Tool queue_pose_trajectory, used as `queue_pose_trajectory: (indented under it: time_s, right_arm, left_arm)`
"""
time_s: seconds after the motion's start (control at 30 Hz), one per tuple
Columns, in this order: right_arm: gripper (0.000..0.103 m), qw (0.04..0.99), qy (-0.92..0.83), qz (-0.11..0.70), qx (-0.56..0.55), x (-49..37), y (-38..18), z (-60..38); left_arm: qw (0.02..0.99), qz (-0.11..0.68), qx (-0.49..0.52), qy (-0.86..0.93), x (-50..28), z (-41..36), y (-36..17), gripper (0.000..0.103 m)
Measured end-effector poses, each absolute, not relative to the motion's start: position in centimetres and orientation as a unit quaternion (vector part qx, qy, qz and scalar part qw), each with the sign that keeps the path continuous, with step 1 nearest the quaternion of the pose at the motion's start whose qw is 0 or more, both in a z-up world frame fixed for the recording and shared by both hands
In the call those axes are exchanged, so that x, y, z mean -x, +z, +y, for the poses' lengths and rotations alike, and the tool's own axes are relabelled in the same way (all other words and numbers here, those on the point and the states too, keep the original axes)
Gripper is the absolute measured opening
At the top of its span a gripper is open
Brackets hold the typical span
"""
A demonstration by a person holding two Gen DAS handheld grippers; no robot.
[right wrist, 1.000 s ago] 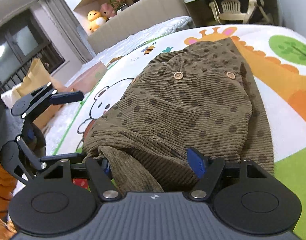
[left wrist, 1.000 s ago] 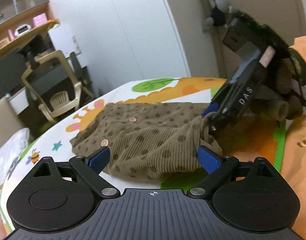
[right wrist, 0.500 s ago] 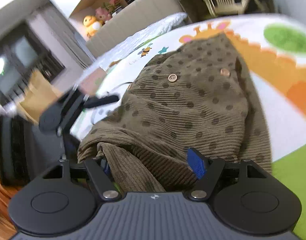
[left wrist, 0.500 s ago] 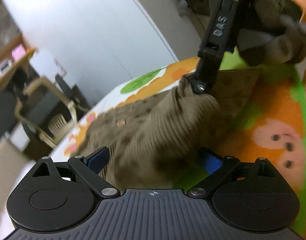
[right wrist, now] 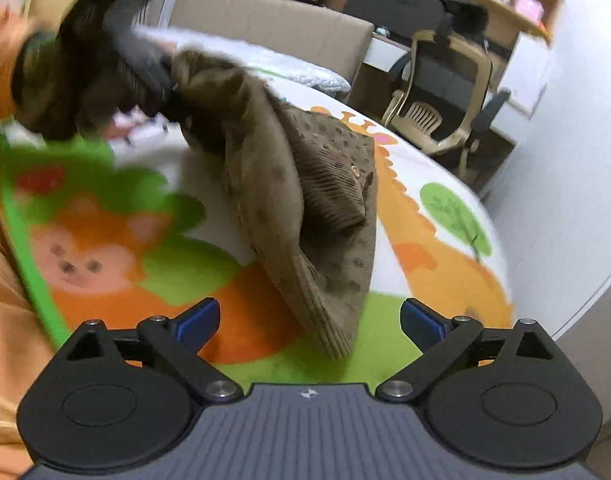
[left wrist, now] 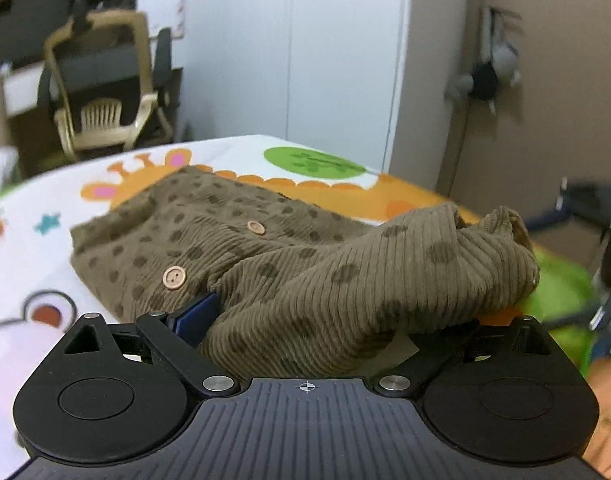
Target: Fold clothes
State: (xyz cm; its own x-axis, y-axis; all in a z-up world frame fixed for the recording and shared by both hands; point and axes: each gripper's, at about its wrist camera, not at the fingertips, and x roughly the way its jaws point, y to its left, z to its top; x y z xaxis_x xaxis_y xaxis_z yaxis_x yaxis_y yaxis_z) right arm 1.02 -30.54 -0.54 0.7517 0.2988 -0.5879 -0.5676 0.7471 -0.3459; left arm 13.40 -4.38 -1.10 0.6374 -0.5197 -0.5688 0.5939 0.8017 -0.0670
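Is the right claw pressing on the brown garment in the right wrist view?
No. The right claw is opening and its pads stand clear of the brown garment.

The right gripper (right wrist: 309,320), clamped on the near edge of the brown dotted corduroy garment (right wrist: 305,184) a second ago, now has its jaws opening wide, and the blue pads stand clear of the fabric on both sides. The released hem droops between them onto the bright cartoon-printed play mat (right wrist: 437,248). The left gripper (left wrist: 305,320), earlier open beside the cloth, is now closed on a bunched fold and holds it raised above the mat. The garment, previously spread flat, now hangs in a ridge from that grip.
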Motion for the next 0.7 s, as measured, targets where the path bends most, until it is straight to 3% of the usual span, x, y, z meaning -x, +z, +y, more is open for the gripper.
queue_pose_trajectory:
  time_s: [0.17, 0.27, 0.33, 0.43, 0.53, 0.7]
  right_arm:
    - [0.089, 0.902, 0.212, 0.173, 0.333, -4.0, -1.6, -27.5]
    - [0.074, 0.898, 0.241, 0.139, 0.341, -5.2, -1.1, -26.2]
    - [0.045, 0.889, 0.269, 0.136, 0.345, -5.9, -1.0, -25.3]
    - [0.023, 0.875, 0.296, 0.162, 0.347, -6.3, -1.6, -24.5]
    - [0.015, 0.871, 0.310, 0.175, 0.339, -5.3, -1.5, -24.8]
    - [0.013, 0.852, 0.336, 0.177, 0.360, -0.8, 0.8, -26.5]
  left_arm:
    - [0.901, 0.285, -0.072, -0.318, -12.9, -4.1, -1.3, 0.100]
    - [0.900, 0.263, -0.119, -0.326, -11.9, -4.6, -1.7, 0.099]
    - [0.897, 0.248, -0.157, -0.331, -11.1, -5.1, -1.9, 0.099]
    - [0.888, 0.237, -0.212, -0.331, -10.2, -6.2, -2.3, 0.091]
    - [0.886, 0.236, -0.233, -0.324, -9.7, -7.0, -2.7, 0.087]
    - [0.883, 0.261, -0.186, -0.342, -8.6, -7.0, -1.8, 0.069]
